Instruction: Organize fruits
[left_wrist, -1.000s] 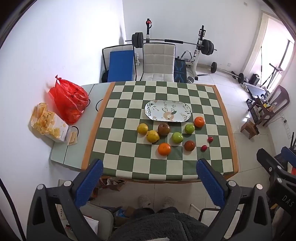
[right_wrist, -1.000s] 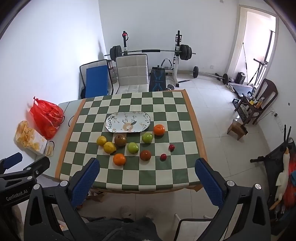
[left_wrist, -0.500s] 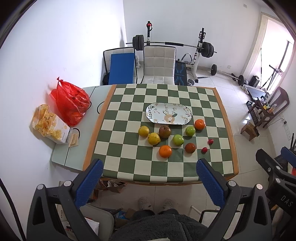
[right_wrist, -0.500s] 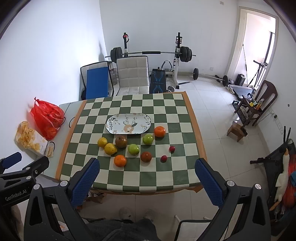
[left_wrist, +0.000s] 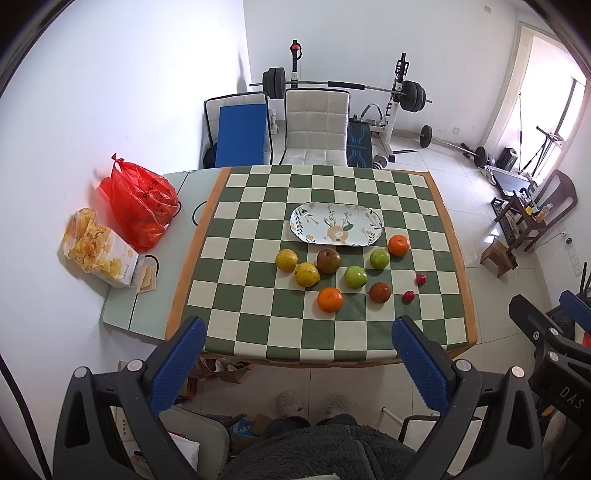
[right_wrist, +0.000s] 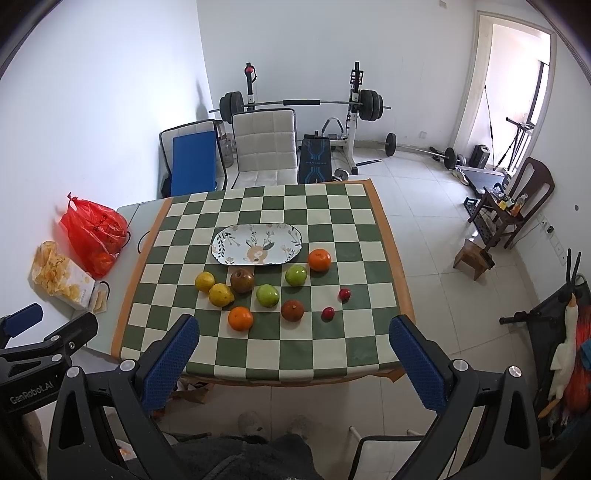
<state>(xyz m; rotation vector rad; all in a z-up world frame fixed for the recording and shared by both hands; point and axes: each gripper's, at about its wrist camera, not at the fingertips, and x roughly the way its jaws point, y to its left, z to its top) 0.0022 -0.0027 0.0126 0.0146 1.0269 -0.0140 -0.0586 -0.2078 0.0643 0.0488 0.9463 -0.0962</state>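
Hanging spread and empty, each hand-held gripper (left_wrist: 299, 354) (right_wrist: 295, 349) faces fruit ahead; only the right wrist view shows the white toy goose (right_wrist: 563, 350) to its right.

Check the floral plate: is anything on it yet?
Nothing lies on the floral plate; its painted surface shows bare in both views. All ten fruits sit on the checkered cloth in front of it. What is under the plate is covered.

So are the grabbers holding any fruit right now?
No, nothing is held. The left gripper and right gripper are both open and empty, above the floor short of the table.
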